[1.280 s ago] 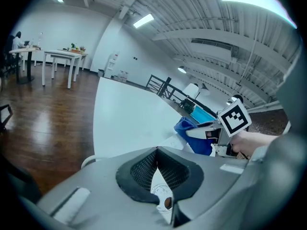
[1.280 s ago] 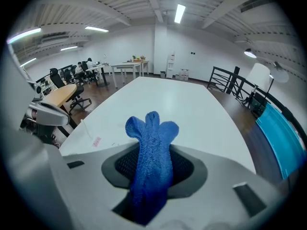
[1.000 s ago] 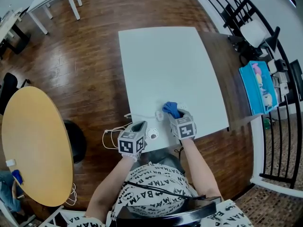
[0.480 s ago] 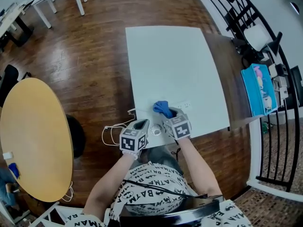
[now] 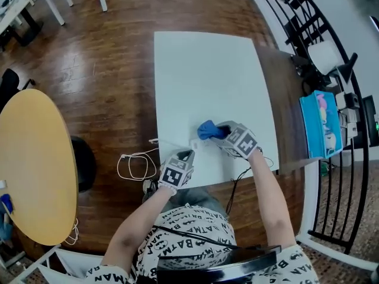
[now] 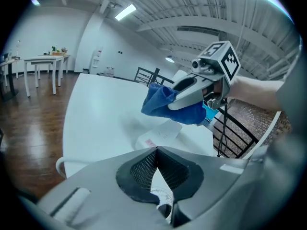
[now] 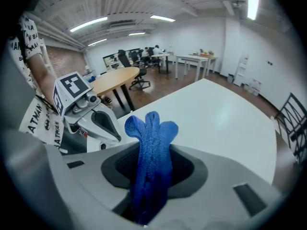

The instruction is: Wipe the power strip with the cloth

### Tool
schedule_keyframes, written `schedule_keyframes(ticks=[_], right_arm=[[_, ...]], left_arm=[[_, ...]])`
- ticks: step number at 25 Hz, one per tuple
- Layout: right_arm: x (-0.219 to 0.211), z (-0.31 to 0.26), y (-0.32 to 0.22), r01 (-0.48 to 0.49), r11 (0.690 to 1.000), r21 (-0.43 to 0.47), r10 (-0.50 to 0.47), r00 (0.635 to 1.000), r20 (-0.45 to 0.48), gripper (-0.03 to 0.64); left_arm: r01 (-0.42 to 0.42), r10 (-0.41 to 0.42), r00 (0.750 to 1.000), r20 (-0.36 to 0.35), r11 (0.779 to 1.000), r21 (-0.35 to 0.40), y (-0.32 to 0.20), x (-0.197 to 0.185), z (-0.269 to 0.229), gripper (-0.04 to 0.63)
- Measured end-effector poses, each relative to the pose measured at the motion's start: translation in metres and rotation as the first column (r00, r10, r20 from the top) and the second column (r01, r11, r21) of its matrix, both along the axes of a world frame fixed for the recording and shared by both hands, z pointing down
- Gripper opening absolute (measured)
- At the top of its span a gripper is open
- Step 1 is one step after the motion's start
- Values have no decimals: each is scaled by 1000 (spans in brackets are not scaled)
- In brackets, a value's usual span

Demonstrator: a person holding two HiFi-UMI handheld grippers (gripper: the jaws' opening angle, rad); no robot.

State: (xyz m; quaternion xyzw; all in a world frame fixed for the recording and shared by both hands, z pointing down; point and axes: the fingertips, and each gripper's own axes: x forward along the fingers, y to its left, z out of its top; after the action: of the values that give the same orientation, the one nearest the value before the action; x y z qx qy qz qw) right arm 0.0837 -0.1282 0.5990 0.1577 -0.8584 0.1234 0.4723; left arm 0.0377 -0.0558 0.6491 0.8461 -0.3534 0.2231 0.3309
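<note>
A small white power strip [image 5: 195, 144] [image 6: 159, 134] lies near the front edge of the white table [image 5: 201, 76]. Its white cord [image 5: 132, 165] loops off the table's left side. My right gripper [image 5: 218, 131] [image 7: 152, 158] is shut on a blue cloth [image 5: 206, 129] [image 7: 150, 127] [image 6: 165, 102]. It holds the cloth just above and to the right of the strip, pointing left. My left gripper [image 5: 188, 154] [image 6: 156, 150] sits at the table's front edge, just short of the strip. Its jaws meet, with a bit of white cord pinched between them.
A brown table [image 5: 289, 99] adjoins the white one on the right. Beyond it stand a blue box [image 5: 320, 118] and a black metal railing [image 5: 346, 176]. A round yellow table [image 5: 29, 164] stands on the wood floor at the left.
My right gripper has swung out to the right with the cloth and now points left over the strip. The left gripper has shifted slightly right along the table edge.
</note>
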Motion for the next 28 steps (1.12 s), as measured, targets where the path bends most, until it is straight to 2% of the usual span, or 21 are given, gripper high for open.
schedule_keyframes(ticks=[3,7,10,14,17,19,22,25,28], right_arm=[[-17,9,-2,159,985,-68,-160,987,-7,150],[-39,28,-3,346,925,-155,-352,936,-13,150],[-49,45,5,481,845,-235,-505,862,-50,150],[-55,59,17,630,704,-328,-688,720,-93,151],[-58,64,17,670,648,-362,-742,662,-103,152],[-55,67,14,677,637,-368,-753,649,-109,153],[-41,70,9,674,640,-368,-752,647,-124,153],[-24,70,4,662,657,-360,-741,655,-148,153],[4,68,-4,632,686,-359,-717,671,-190,153]], left_arm=[[-9,9,999,33,1000,1,-5,11,5,0],[1,-1,997,75,1000,-3,-10,16,10,0],[18,-15,994,104,999,-27,-9,18,10,0],[72,-65,990,122,996,-55,-11,18,10,0],[98,-88,986,140,993,-61,-9,13,10,0],[110,-100,985,144,992,-63,-9,12,11,0],[120,-109,984,138,990,-69,-9,11,12,0],[128,-117,984,135,989,-72,-8,8,12,0],[127,-116,984,135,989,-75,-7,8,11,0]])
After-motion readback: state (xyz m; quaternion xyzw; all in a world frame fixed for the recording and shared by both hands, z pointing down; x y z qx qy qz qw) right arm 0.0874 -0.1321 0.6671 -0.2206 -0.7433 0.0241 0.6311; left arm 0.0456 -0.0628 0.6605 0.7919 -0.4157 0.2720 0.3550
